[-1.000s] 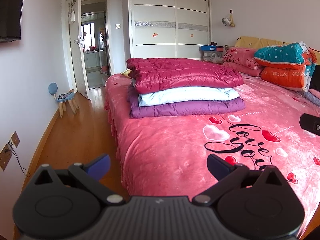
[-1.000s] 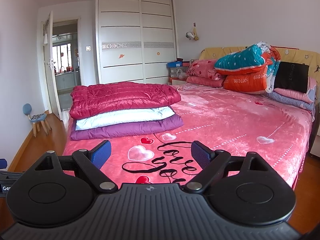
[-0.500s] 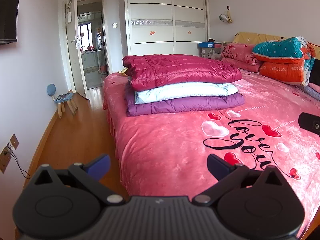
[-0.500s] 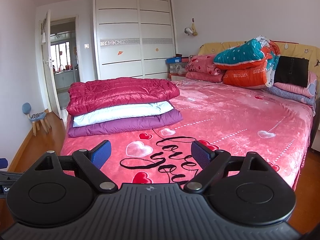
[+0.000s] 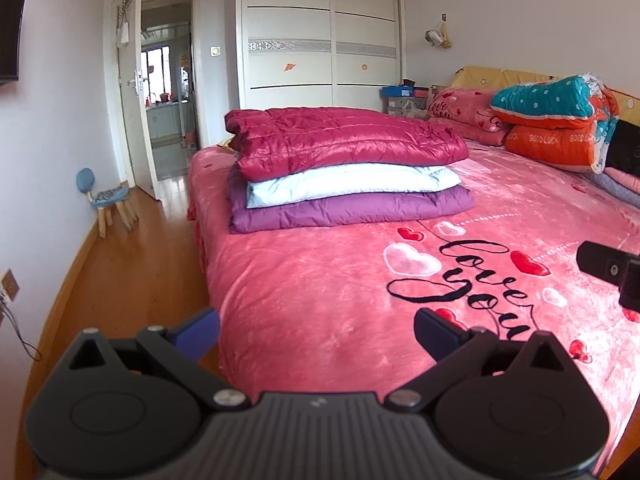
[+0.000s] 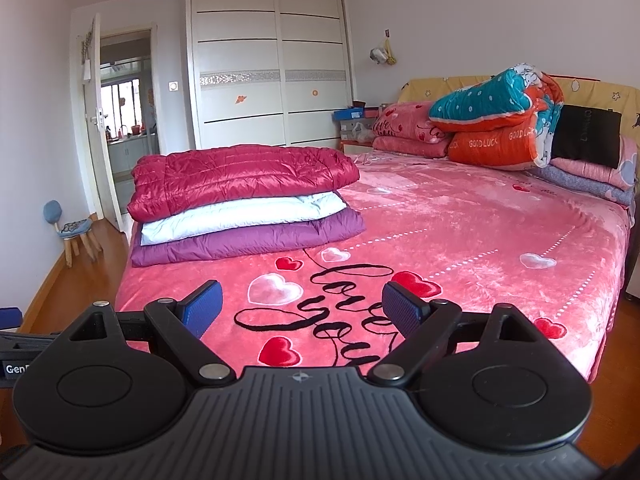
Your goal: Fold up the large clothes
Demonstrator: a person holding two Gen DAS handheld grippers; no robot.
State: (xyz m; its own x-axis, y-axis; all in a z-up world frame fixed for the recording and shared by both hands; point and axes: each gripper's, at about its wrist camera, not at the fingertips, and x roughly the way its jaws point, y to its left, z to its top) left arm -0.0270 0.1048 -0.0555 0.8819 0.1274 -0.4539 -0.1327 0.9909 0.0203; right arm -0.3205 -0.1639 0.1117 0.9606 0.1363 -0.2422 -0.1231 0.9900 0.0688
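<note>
The stack of three folded puffy jackets, red on top (image 6: 244,178), is seen far ahead on the pink bed (image 6: 460,220), lying sideways. Left gripper (image 5: 316,330) is nearer; right gripper (image 6: 302,306) too is spread wide, nothing held.

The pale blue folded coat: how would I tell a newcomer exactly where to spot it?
Find the big bed under its pink heart blanket, then the stack of three folded padded coats near its far left corner. The pale blue coat is the middle layer, between the crimson coat on top and the purple coat beneath.
</note>
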